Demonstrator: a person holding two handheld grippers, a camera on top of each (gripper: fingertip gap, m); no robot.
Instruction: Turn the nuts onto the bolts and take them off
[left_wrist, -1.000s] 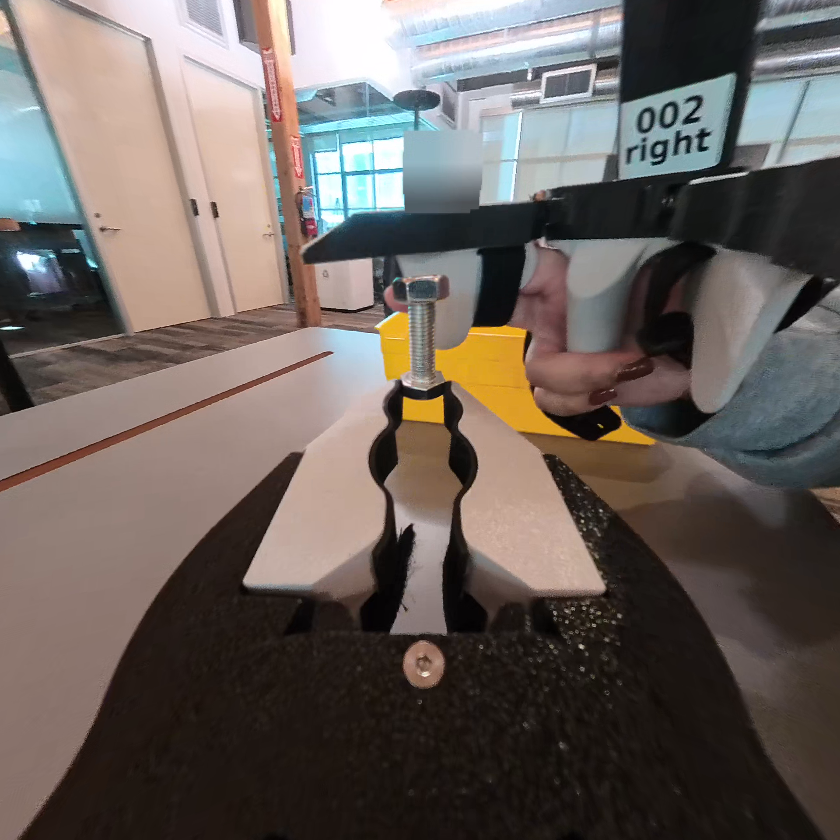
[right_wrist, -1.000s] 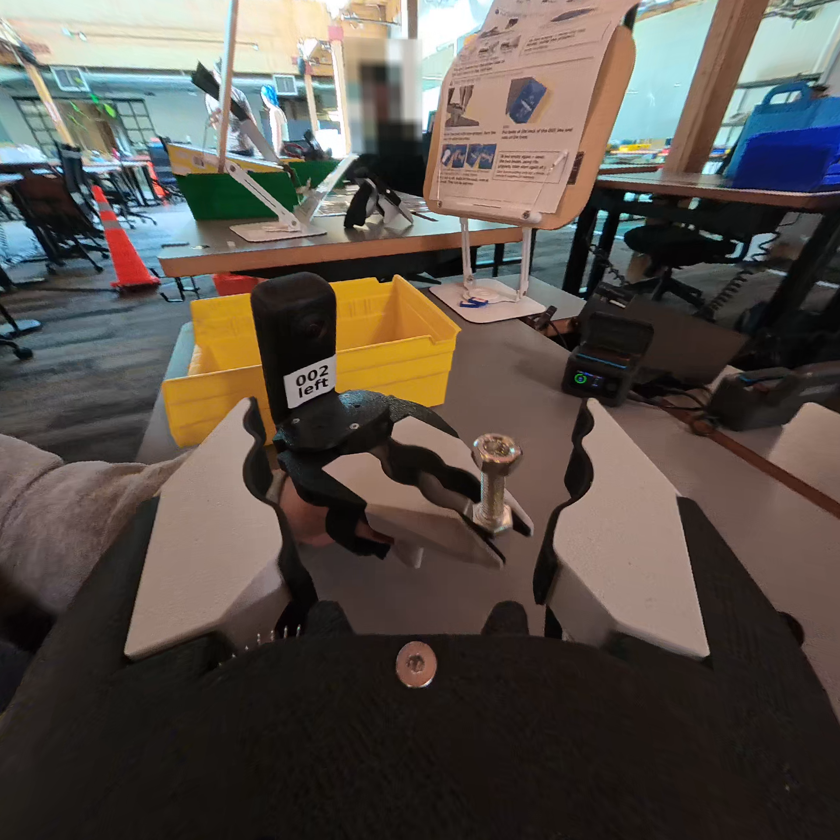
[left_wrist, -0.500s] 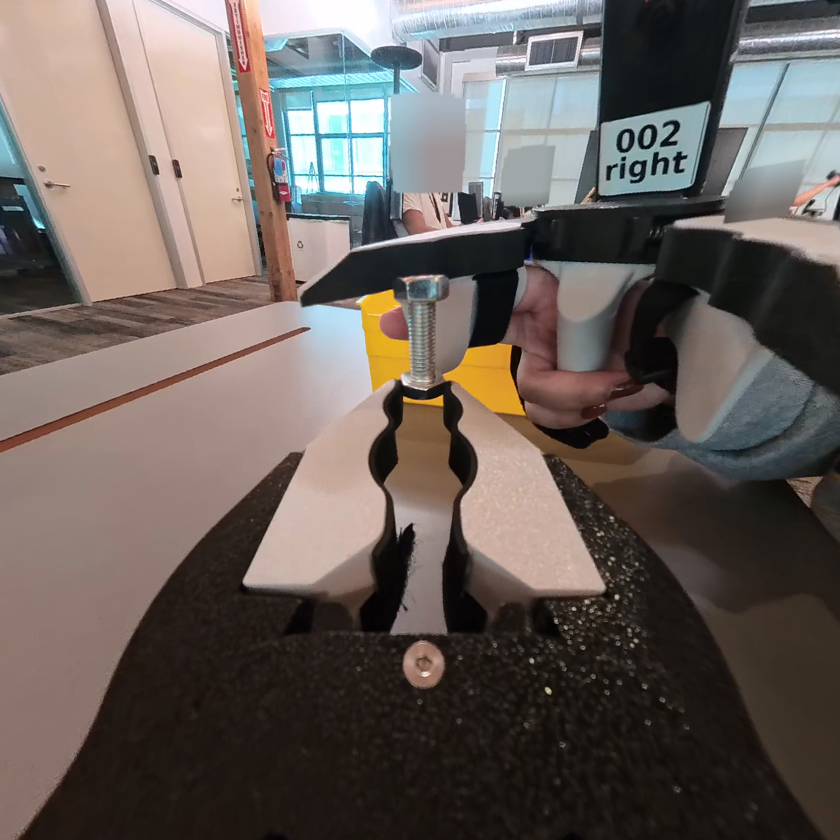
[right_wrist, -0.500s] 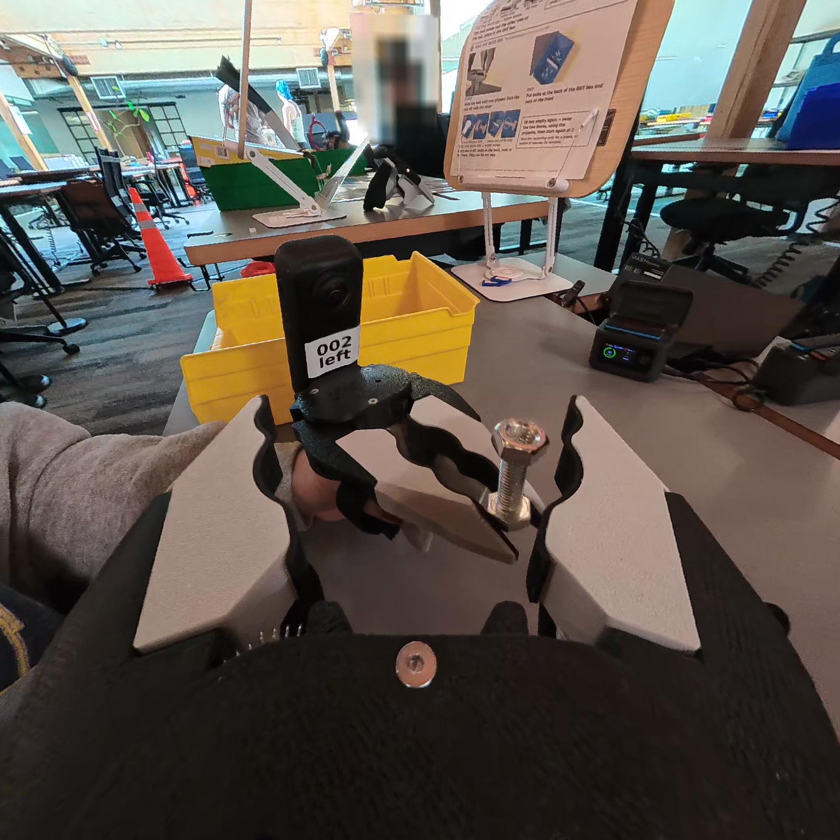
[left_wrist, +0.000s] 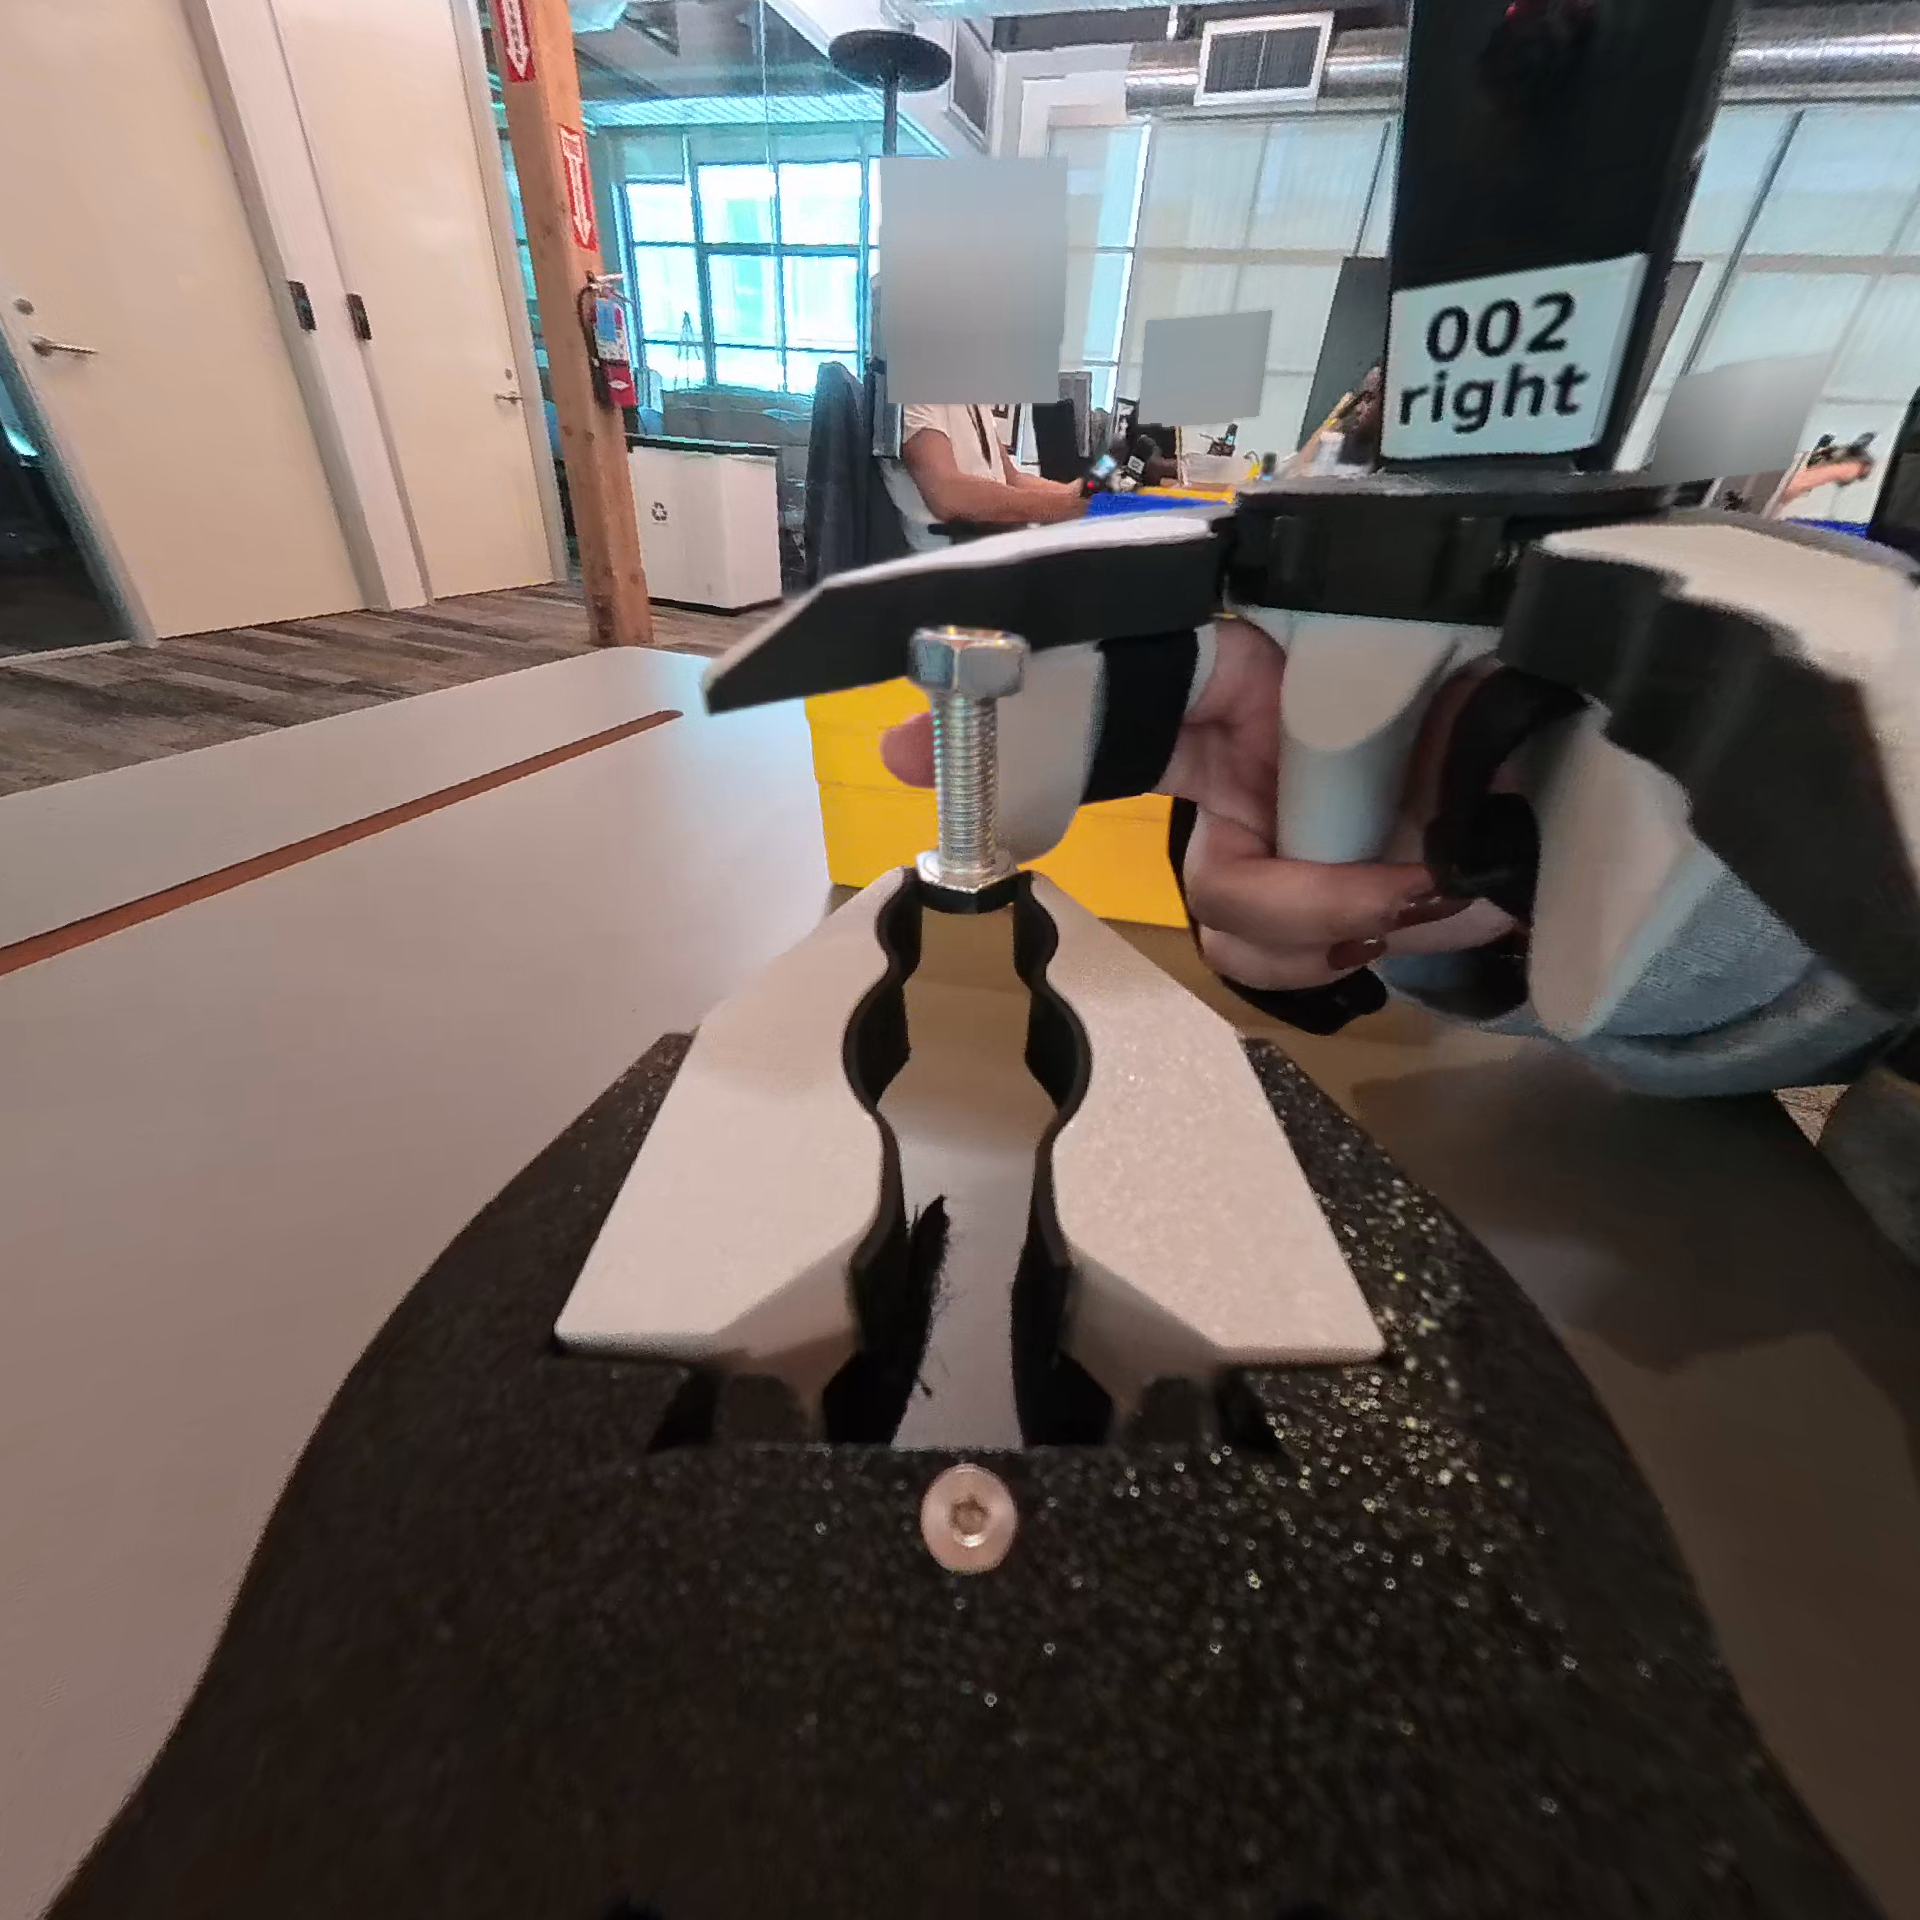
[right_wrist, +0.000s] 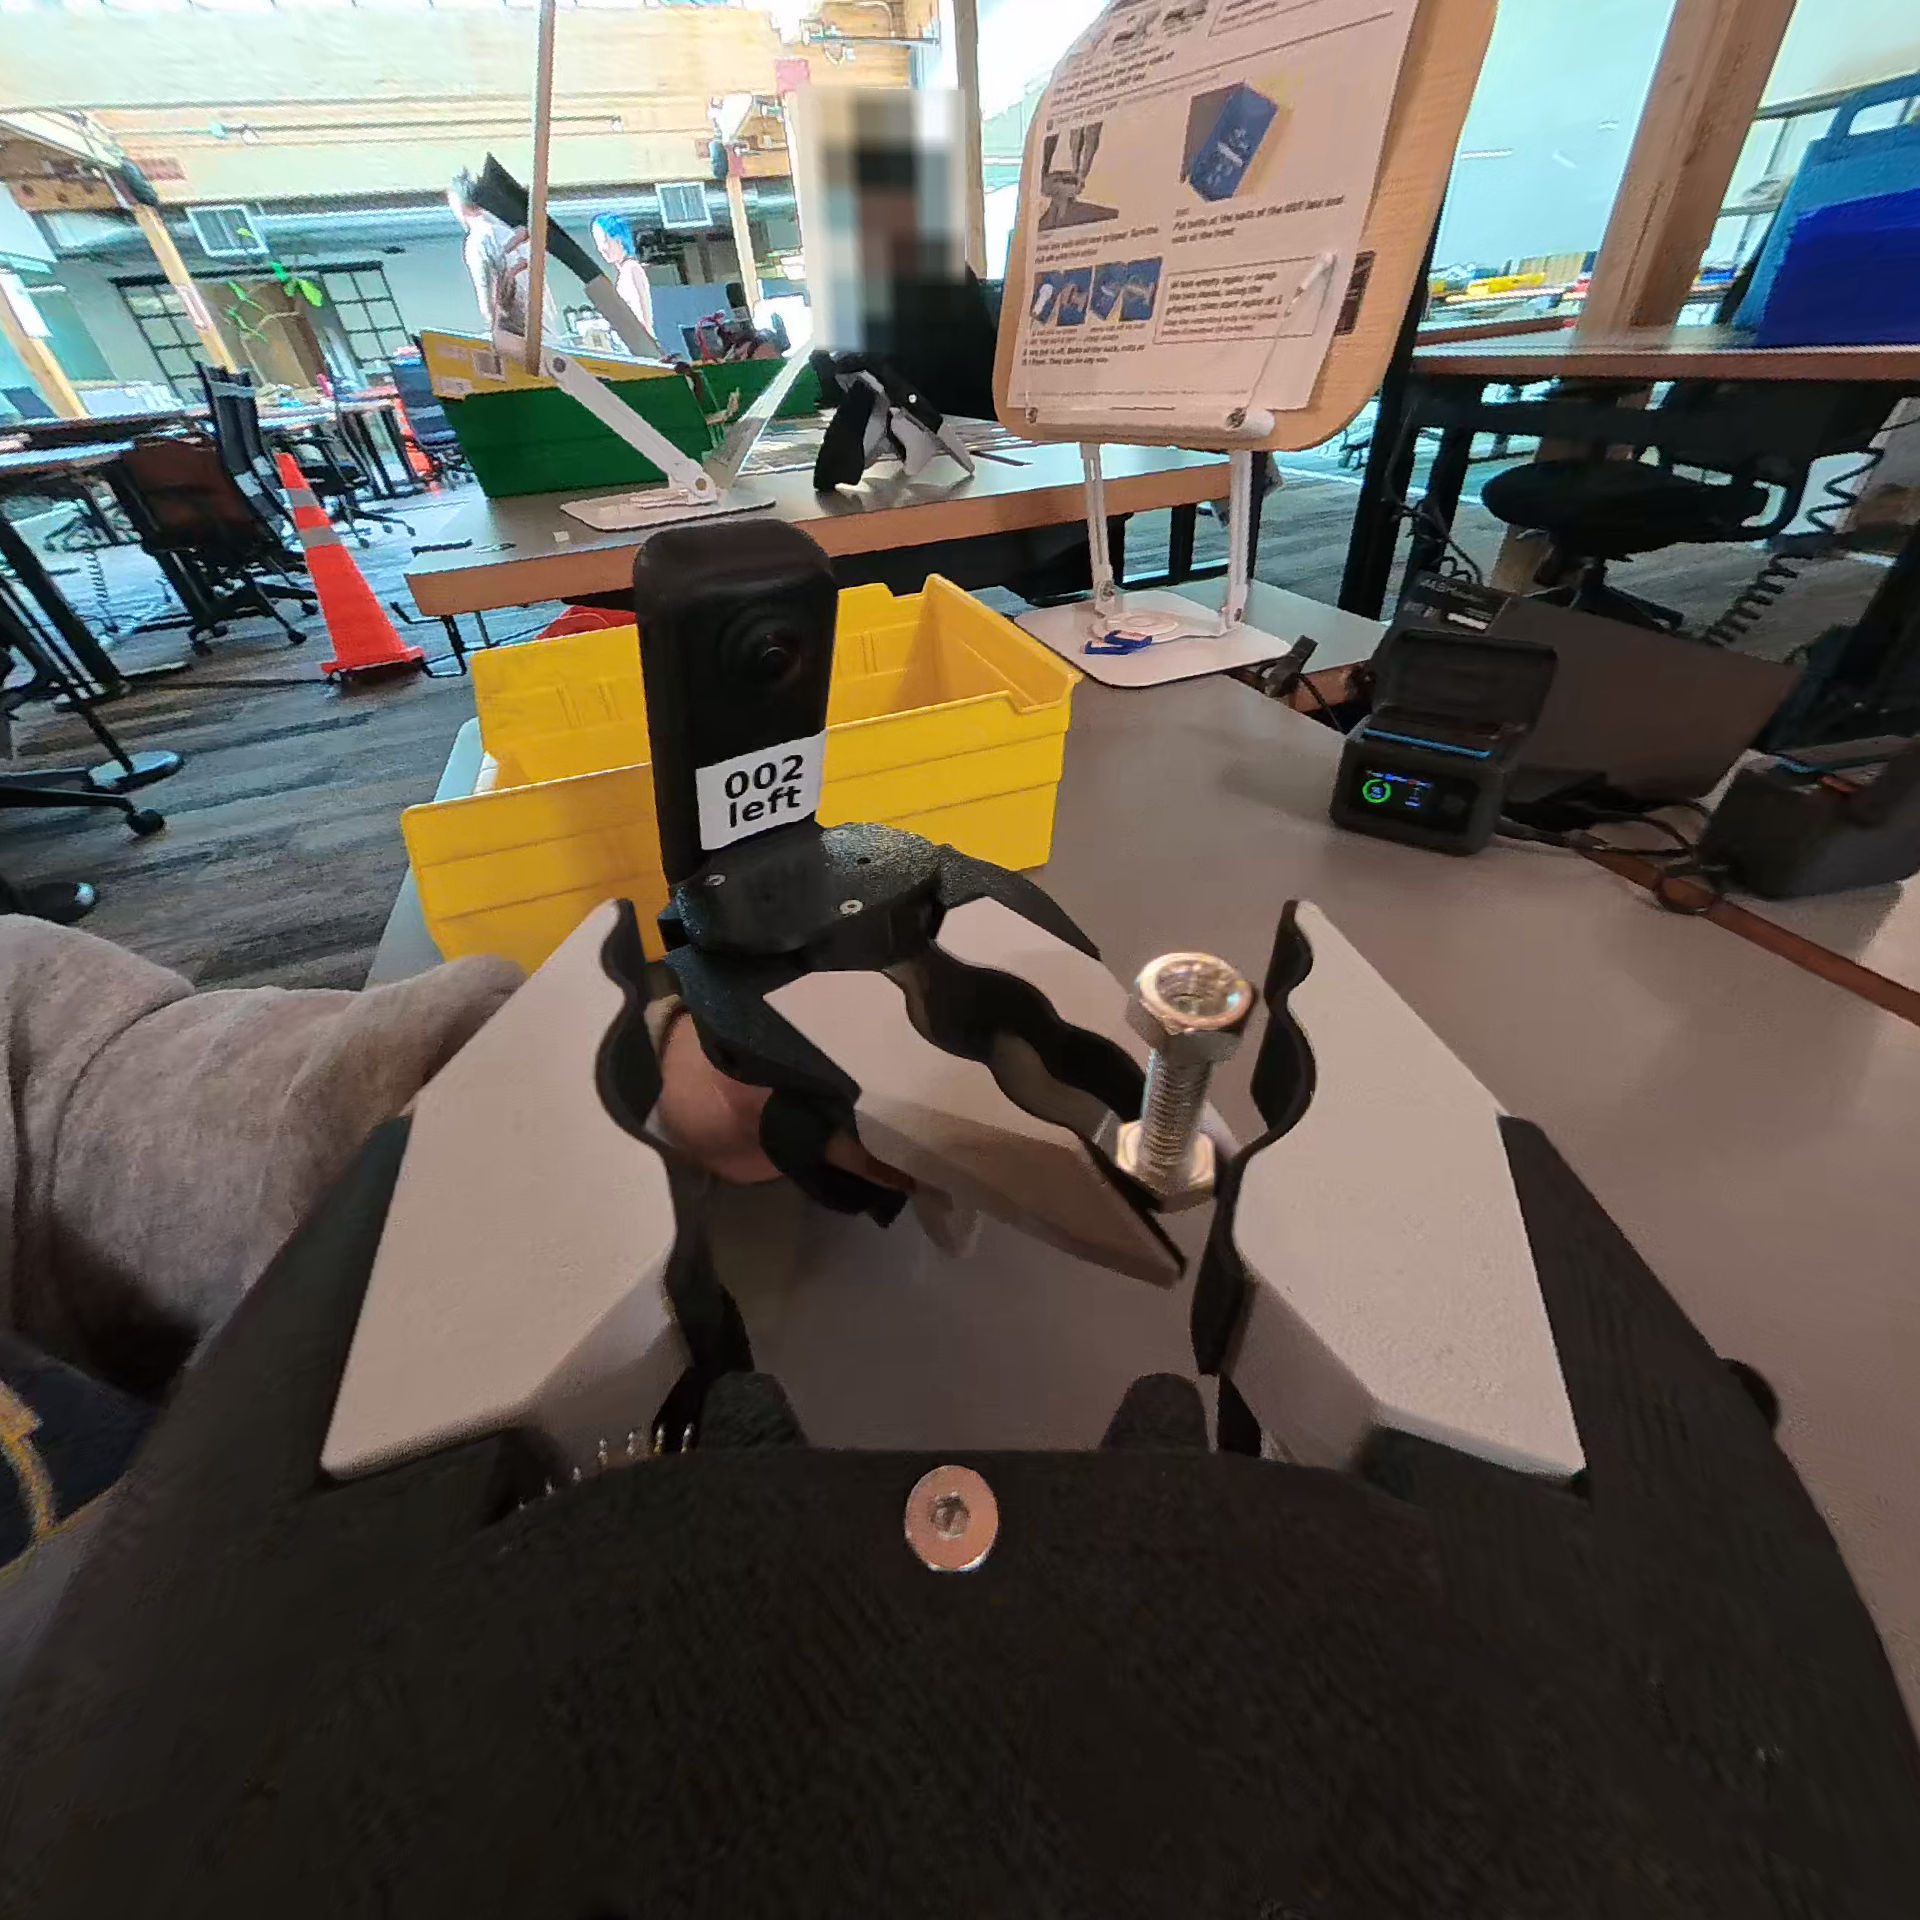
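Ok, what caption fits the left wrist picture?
Left tool pinches the nut under an upright bolt.

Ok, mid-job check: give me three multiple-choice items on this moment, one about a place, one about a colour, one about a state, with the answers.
1. Where does the left tool grip the assembly?
A. at the nut, low on the bolt
B. at the bolt head
C. nowhere

2. What colour is the bin behind the tools?
A. blue
B. yellow
C. white

3. How does the right tool stand?
A. shut on the bolt head
B. shut on the nut
C. open, its fingers on either side of the bolt

Answers:
1 A, the left wrist view shows the fingertips pinching the nut with the bolt standing head up above them.
2 B, the bin on the table is plainly yellow.
3 C, the right wrist view shows a wide gap between the fingers.
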